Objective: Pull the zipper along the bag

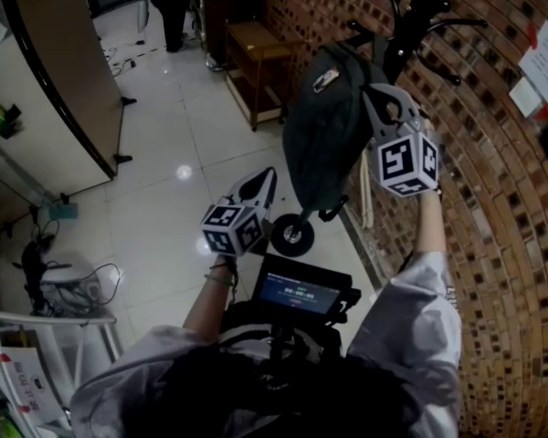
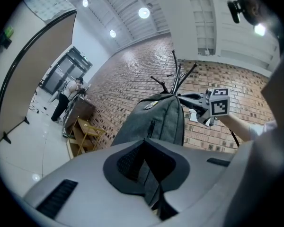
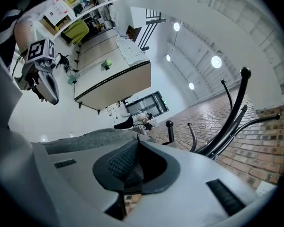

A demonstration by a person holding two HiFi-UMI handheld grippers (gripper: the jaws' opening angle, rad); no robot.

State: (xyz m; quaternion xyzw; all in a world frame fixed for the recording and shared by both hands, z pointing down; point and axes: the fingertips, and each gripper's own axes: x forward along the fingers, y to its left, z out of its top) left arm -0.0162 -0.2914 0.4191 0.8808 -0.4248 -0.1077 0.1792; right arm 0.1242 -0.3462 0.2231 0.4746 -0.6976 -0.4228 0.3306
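Observation:
A grey backpack hangs from a black coat rack against the brick wall. My left gripper is at the bag's lower left side. In the left gripper view, its jaws are shut on a fold of the grey fabric. My right gripper is up at the bag's top right corner, pointing level. In the right gripper view, its jaws stand nearly together with a dark zipper pull pinched between the pads. The bag's top lies just beyond the jaws.
The brick wall runs close on the right. A wooden shelf unit stands behind the bag and a black wheel sits on the floor below it. A person stands far off. A curved partition is on the left.

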